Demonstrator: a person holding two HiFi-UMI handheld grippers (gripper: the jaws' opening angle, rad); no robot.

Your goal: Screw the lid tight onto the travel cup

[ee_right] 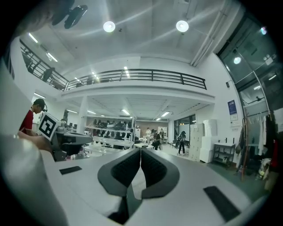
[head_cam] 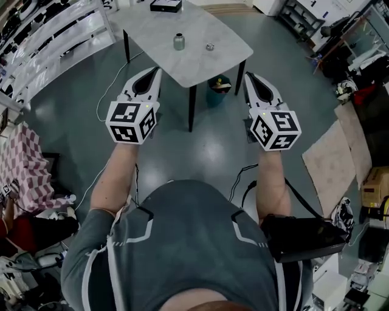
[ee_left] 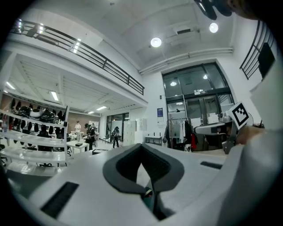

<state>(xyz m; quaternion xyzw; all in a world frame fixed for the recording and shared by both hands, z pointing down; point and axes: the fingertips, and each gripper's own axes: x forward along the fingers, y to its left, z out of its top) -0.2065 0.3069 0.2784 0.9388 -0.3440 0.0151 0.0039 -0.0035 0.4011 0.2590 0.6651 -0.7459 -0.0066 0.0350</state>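
In the head view a small grey travel cup [head_cam: 178, 42] stands upright on a pale marble-look table [head_cam: 152, 30] ahead of me, and its round lid [head_cam: 209, 47] lies apart to the cup's right. Both grippers are held level in front of my body, short of the table's near corner. My left gripper [head_cam: 156, 71] is shut and empty, and so is my right gripper [head_cam: 248, 76]. The left gripper view shows its jaws [ee_left: 141, 146] closed together, with only the room beyond. The right gripper view likewise shows jaws [ee_right: 140, 151] closed on nothing. Neither gripper view shows the cup or lid.
A black box [head_cam: 166, 5] sits at the table's far edge. A dark green bin [head_cam: 219, 84] stands under the table by its legs. White shelving [head_cam: 55, 36] runs along the left, cardboard sheets [head_cam: 331, 155] lie on the floor at right, and cables [head_cam: 115, 85] trail across the floor.
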